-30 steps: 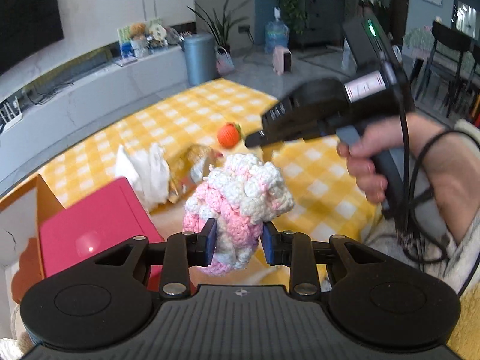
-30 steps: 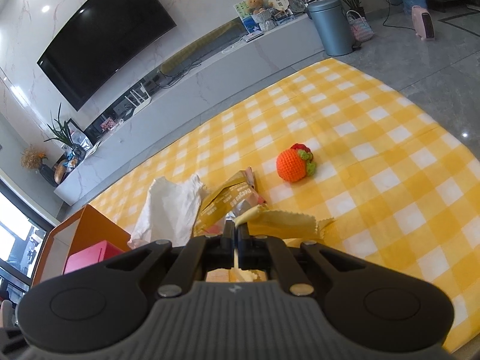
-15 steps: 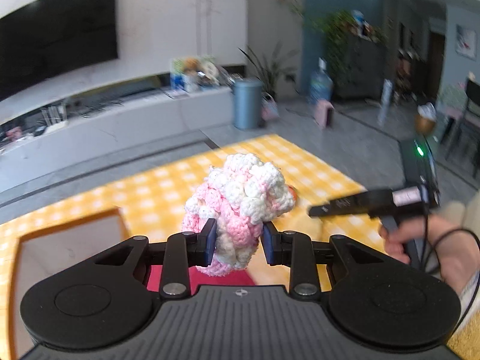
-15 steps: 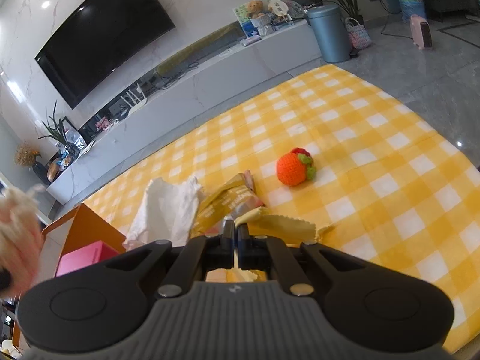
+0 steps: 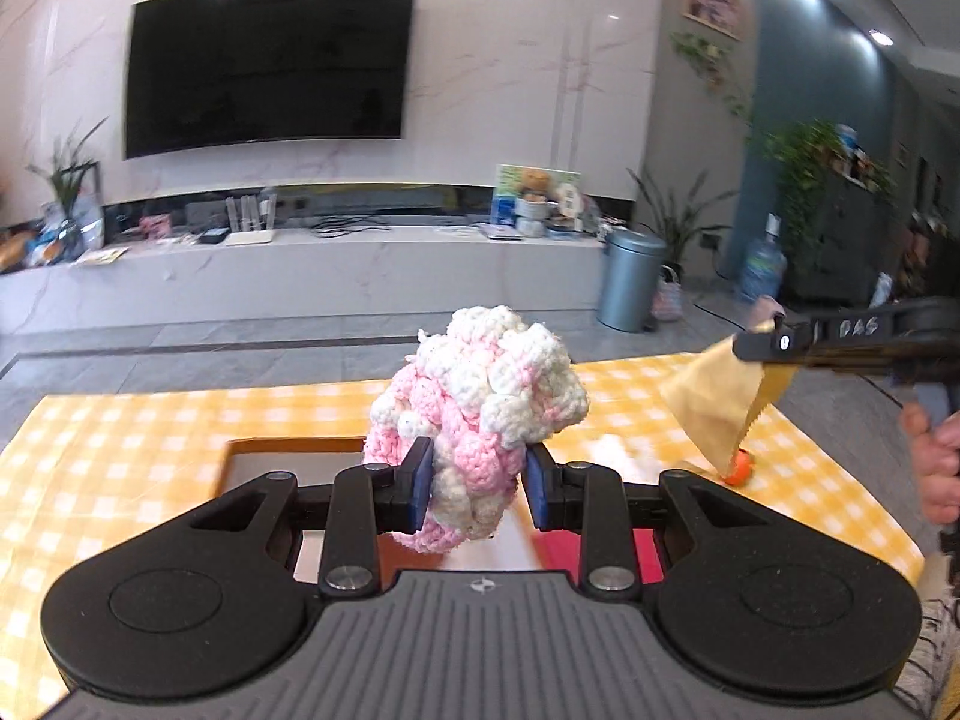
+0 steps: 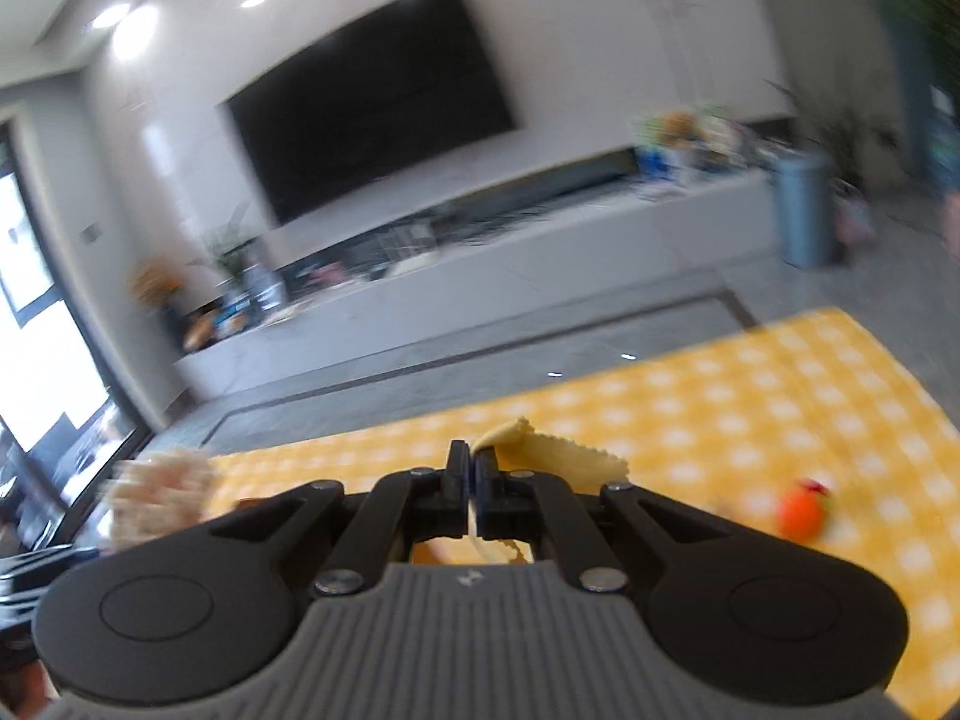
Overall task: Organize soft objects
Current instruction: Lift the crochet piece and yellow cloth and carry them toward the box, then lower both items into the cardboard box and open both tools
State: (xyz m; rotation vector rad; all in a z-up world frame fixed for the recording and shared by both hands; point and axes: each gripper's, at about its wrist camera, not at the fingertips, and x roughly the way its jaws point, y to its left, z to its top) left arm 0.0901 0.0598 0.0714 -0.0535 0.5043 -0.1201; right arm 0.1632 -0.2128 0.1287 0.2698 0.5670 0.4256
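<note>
Marble wall [image 5: 480,48], black TV [image 5: 264,60], seemingly grey floor [image 5: 180,354]

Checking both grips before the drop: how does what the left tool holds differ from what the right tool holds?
The left tool clamps a bulky, knobbly pink-and-white crochet toy; the right tool pinches a thin, flat yellow cloth. The toy keeps its jaws apart; the cloth lets its jaws nearly meet. Both are soft and held above the checked tablecloth.

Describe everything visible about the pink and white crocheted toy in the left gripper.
The crocheted toy is a lumpy ball of chunky yarn, white bobbles on top shading into pink stitches below, with loose yarn ends sticking out. It looks soft and squashed at the waist, where the left gripper pinches it between blue pads. It is held in the air, above the orange box on the yellow checked cloth, touching nothing but the pads.
</note>
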